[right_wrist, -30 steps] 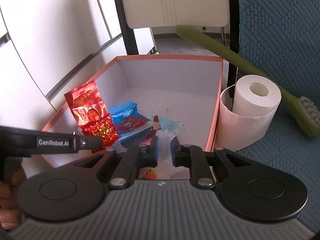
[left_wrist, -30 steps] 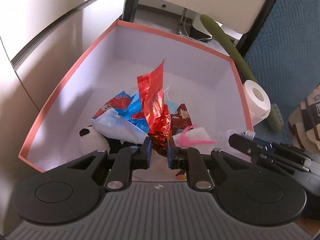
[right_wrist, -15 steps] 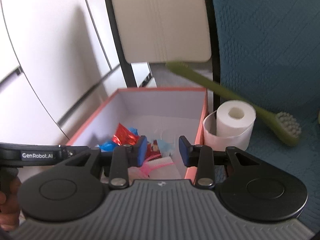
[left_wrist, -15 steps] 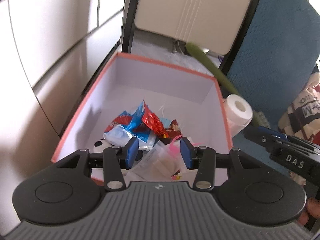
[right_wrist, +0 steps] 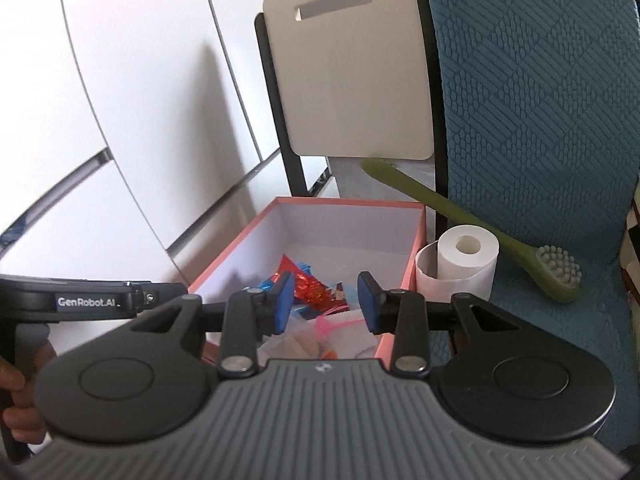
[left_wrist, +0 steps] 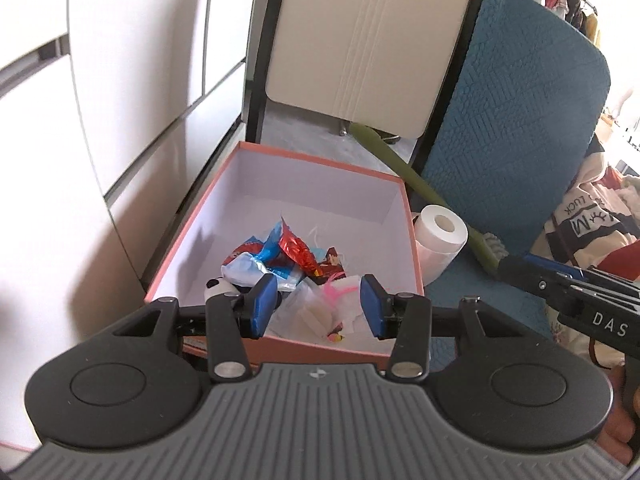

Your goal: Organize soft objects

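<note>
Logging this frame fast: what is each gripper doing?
Left gripper: open, holding nothing.
Right gripper: open, holding nothing.

My box (left_wrist: pixel 409 216) sits mid-frame with the wrappers (left_wrist: pixel 294 249) piled in its near half. The paper roll (left_wrist: pixel 440 232) stands just right of it, the brush (left_wrist: pixel 416 184) behind that, the chair (left_wrist: pixel 360 40) above.

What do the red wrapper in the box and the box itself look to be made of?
Red wrapper: looks like metallised foil or plastic film, glossy, crinkled, with bright glints. Box: seems to be stiff cardboard, matte white inside with salmon-pink edges, walls straight and thin.
</note>
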Demonstrator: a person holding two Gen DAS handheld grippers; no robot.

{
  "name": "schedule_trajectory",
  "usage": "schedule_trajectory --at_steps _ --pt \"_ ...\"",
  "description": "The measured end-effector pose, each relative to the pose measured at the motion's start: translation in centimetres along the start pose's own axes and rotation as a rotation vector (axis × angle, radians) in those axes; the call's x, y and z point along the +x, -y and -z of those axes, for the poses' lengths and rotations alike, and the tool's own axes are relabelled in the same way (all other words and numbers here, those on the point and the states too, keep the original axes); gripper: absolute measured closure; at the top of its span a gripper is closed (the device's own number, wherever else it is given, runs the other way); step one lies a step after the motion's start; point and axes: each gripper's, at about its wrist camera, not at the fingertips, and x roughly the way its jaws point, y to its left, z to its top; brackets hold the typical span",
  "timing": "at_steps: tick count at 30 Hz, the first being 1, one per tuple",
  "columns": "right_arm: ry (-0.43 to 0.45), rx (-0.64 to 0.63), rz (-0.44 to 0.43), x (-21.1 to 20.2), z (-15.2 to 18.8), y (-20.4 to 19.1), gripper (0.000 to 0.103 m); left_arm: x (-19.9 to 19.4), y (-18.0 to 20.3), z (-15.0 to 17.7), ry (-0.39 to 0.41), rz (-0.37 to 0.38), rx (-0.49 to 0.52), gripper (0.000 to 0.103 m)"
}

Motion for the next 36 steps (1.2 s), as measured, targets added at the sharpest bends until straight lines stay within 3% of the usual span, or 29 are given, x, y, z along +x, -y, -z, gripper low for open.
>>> schedule_trajectory --at_steps 3,9,12,14,17,18,19,21,25,36 --pt "0.010 0.006 -0.016 -1.5 0.5 0.0 0.065 -1.3 0.4 0.7 0.012 0.008 -0.001 0.051" --pt "0.013 -0.025 -0.031 -3.9 1.6 -0.5 0.065 -3.2 1.1 2.3 0.017 0.006 0.005 0.039" --pt "0.015 -0.027 -0.032 -5.0 2.0 -0.6 0.065 -4.3 1.3 2.9 0.027 0.003 0.001 0.029" --pt "0.019 -0.029 -0.025 -5.8 2.2 -0.7 0.065 -5.2 1.3 3.1 0.045 -0.002 -0.005 0.016" --pt "0.021 -0.029 -0.019 -6.6 2.5 -0.8 0.063 -6.2 1.1 3.3 0.059 -0.008 -0.019 0.008" --pt "0.021 -0.034 -0.018 -6.9 2.5 -1.0 0.050 -6.6 0.9 3.4 0.061 -0.006 -0.026 0.007" --pt "0.021 -0.038 -0.017 -7.1 2.6 -1.1 0.027 -6.9 0.7 3.3 0.064 -0.006 -0.028 0.005" --pt "0.017 -0.039 -0.020 -7.4 2.6 -1.2 0.002 -7.4 0.6 3.4 0.068 -0.015 -0.027 0.003" --pt "0.053 -0.023 -0.002 -8.4 2.8 -1.2 0.000 -8.2 0.5 3.6 0.071 -0.030 -0.019 0.001" --pt "0.045 -0.046 0.021 -9.3 2.6 -1.6 0.000 -9.2 0.0 4.2 0.071 -0.026 -0.051 0.000"
